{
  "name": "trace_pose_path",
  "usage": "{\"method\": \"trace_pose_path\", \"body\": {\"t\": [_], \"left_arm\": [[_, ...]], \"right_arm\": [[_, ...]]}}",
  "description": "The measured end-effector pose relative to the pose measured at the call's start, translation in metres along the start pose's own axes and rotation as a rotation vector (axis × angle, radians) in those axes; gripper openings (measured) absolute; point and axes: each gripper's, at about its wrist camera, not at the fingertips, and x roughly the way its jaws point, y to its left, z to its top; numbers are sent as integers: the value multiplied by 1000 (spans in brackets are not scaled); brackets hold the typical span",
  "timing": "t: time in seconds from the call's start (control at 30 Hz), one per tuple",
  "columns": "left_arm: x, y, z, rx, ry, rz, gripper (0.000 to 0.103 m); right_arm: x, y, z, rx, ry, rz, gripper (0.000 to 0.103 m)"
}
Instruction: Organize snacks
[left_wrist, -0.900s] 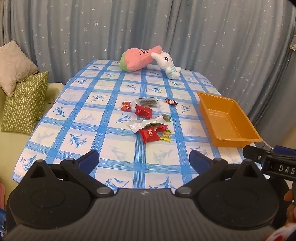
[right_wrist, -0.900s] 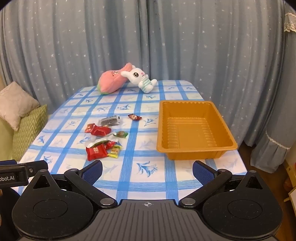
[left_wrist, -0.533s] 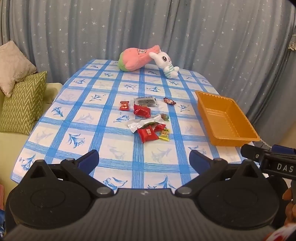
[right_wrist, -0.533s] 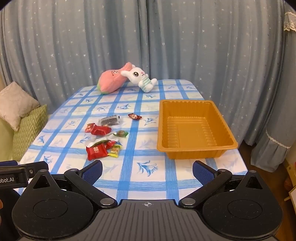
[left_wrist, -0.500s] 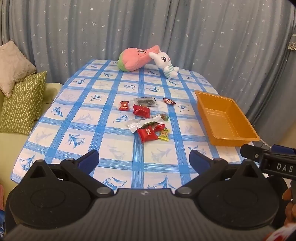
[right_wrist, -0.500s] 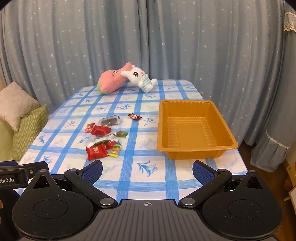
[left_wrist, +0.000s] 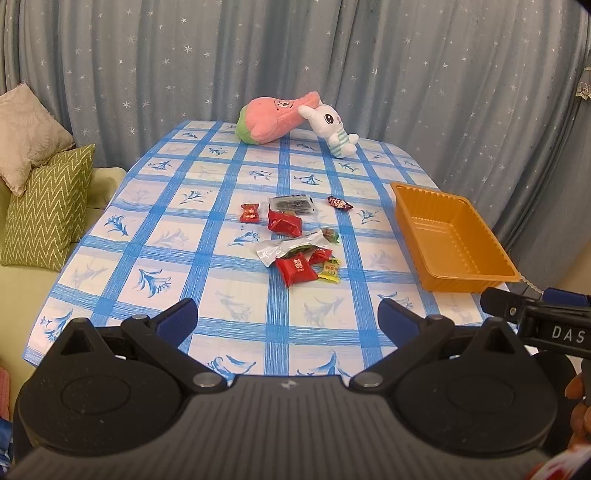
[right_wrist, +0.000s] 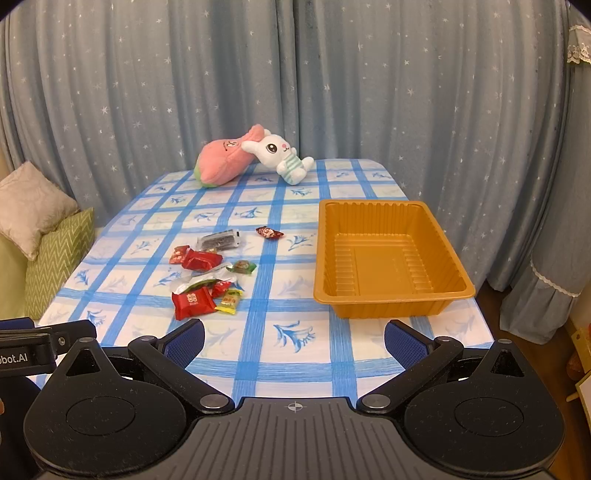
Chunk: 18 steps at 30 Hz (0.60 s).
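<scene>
- The left gripper (left_wrist: 287, 324) sits at the bottom of the left wrist view with its fingers (left_wrist: 176, 320) spread wide and nothing between them, above the near edge of the tabletop (left_wrist: 177, 236).
- The right gripper (right_wrist: 294, 339) fills the bottom of the right wrist view, its fingers (right_wrist: 405, 345) likewise spread wide and empty.
- The snacks (left_wrist: 295, 236) lie loose in a cluster at the centre of the left wrist view: a large red packet (left_wrist: 296, 270) nearest the camera, a small yellow packet (left_wrist: 330, 271) just beside it, a silver wrapper (left_wrist: 291, 246), a dark clear packet (left_wrist: 291, 204) and a lone red candy (left_wrist: 339, 202) farther up.
- An orange tray (right_wrist: 452, 291) stands right of centre in the right wrist view, apart from the snacks, with nothing inside.
- A pink plush (right_wrist: 225, 162) and a white rabbit plush (right_wrist: 280, 157) touch each other at the far end of the tabletop.
</scene>
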Motion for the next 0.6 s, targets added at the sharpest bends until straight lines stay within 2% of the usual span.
{"method": "trace_pose_path", "body": {"t": [0.6], "left_arm": [[0,0,0,0,0,0,103]], "right_arm": [[0,-1,2,1,2,0,103]]}}
